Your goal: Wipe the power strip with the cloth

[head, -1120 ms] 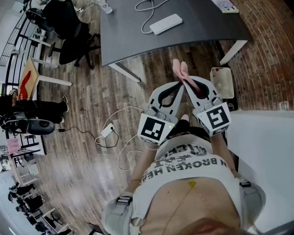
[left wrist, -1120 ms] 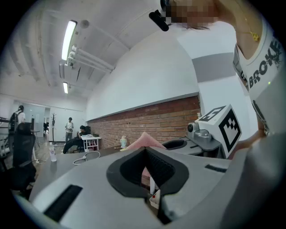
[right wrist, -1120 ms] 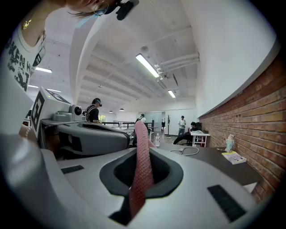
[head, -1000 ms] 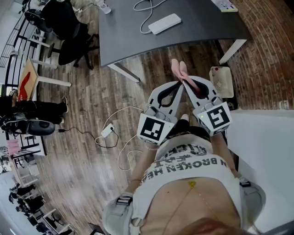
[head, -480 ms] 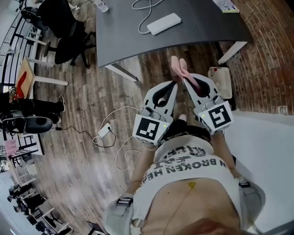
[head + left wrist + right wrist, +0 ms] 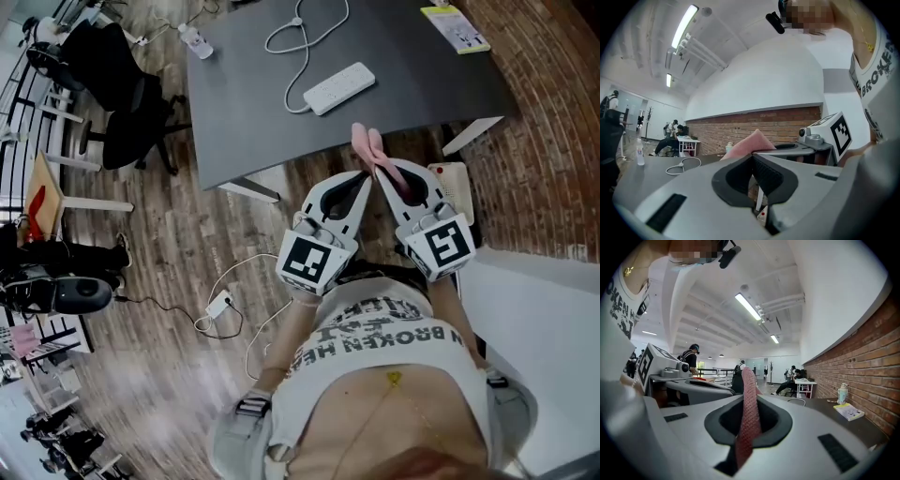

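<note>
The white power strip (image 6: pixel 338 88) lies on the dark grey table (image 6: pixel 253 103), its white cable (image 6: pixel 298 37) looping behind it. A pink cloth (image 6: pixel 367 143) sticks out of my right gripper (image 6: pixel 383 169), which is shut on it just short of the table's near edge. In the right gripper view the cloth (image 6: pixel 749 414) stands upright between the jaws of the right gripper (image 6: pixel 749 404). My left gripper (image 6: pixel 364 178) is beside it on the left, shut with nothing in it. In the left gripper view the left gripper (image 6: pixel 753 158) has its jaws together, and the cloth (image 6: pixel 749 142) shows behind them.
A yellow booklet (image 6: pixel 453 16) lies at the table's far right. A white slotted box (image 6: pixel 457 180) stands on the floor by the table leg (image 6: pixel 473 134) and the brick wall (image 6: pixel 544 141). Another power strip (image 6: pixel 217 305) with cables lies on the wooden floor at left. Office chairs (image 6: pixel 112 94) stand beyond.
Both grippers, still side by side, have moved forward to the table's near edge. The cloth has stayed in the right gripper, and the power strip now lies closer ahead.
</note>
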Motion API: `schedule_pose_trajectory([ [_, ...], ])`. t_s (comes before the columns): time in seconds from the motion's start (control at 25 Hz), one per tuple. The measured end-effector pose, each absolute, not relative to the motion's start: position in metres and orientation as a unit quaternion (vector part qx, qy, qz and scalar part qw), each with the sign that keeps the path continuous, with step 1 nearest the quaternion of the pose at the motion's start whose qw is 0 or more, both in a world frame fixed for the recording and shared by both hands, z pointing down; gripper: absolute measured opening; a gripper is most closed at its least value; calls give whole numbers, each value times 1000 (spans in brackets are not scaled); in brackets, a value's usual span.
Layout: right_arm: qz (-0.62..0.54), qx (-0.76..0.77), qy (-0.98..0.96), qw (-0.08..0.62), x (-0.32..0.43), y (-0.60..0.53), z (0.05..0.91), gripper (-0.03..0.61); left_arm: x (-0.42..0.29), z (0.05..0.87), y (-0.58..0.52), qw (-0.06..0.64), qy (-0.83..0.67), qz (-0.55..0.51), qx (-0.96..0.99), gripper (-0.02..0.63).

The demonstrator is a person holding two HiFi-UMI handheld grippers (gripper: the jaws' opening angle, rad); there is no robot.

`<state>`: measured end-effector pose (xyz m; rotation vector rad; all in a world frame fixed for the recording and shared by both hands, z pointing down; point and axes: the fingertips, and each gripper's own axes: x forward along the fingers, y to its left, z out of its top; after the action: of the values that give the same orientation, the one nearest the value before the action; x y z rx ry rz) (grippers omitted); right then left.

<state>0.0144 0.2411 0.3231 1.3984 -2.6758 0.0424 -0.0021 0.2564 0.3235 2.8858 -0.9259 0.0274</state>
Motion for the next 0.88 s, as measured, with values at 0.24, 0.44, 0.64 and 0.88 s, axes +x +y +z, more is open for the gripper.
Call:
schedule_pose_trajectory([
  [0.24, 17, 480, -875, 67, 0, 188, 333, 17, -15, 330, 202, 48, -279, 22, 959, 8],
  [0.44, 27, 477, -876, 67, -21, 155, 339, 17, -38, 335, 169, 51, -286, 27, 957, 8],
  [0.64, 30, 472, -878, 74, -41, 135, 345, 17, -58, 342, 149, 58, -291, 29, 955, 8],
  [0.88, 34, 470, -877, 91, -49, 120, 352, 17, -71, 347, 139, 67, -307, 30, 949, 8],
])
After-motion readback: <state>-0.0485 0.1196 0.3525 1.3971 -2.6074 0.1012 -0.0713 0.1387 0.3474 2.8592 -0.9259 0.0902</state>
